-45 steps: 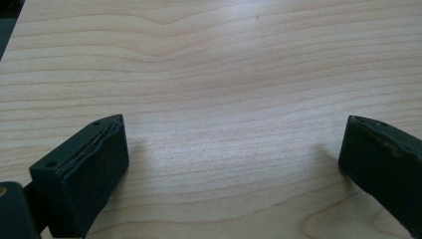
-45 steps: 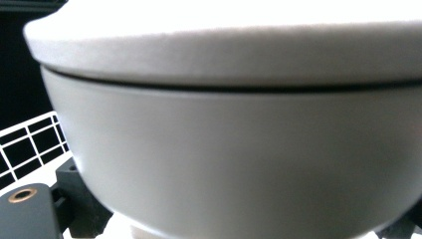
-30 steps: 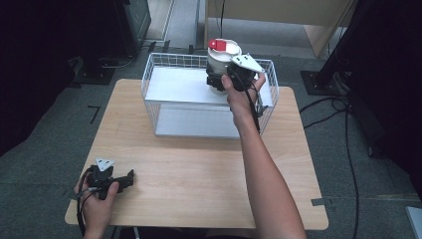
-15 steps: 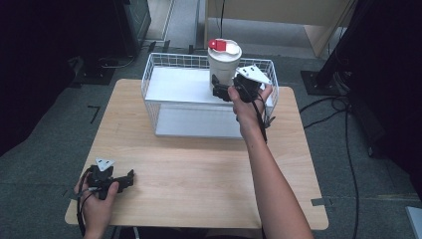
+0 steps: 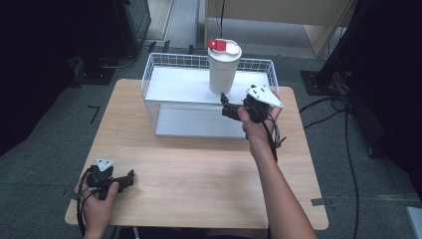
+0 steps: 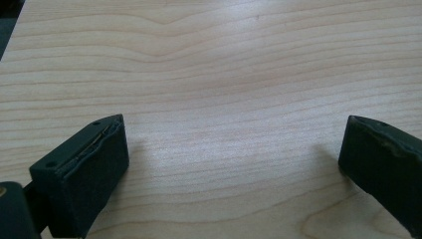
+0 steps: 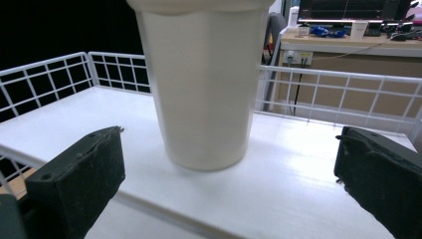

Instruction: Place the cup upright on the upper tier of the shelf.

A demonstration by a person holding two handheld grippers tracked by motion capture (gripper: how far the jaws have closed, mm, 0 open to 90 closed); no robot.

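- Standing upright in the wire basket (image 5: 149, 84), a white cup (image 5: 222, 67).
- Right hand-held gripper (image 5: 226, 107): jaws apart, just short of it.
- Left hand-held gripper (image 5: 127, 178): jaws apart, on the desk (image 5: 199, 164).

Light wooden table (image 5: 199, 174), white wire basket (image 5: 164, 107) at back

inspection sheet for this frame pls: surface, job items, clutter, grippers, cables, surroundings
Surface: wooden table, bare in front.
Job's things: white cup with a red-tabbed lid, upright on the shelf of the white wire basket.
Clutter: nothing seen.
Grippers: right gripper open, close to the cup, not touching; left gripper open, low over the near left corner.
Cables: one trails from each gripper; more on the floor at right.
Surroundings: grey floor, dark stands, wooden furniture behind.
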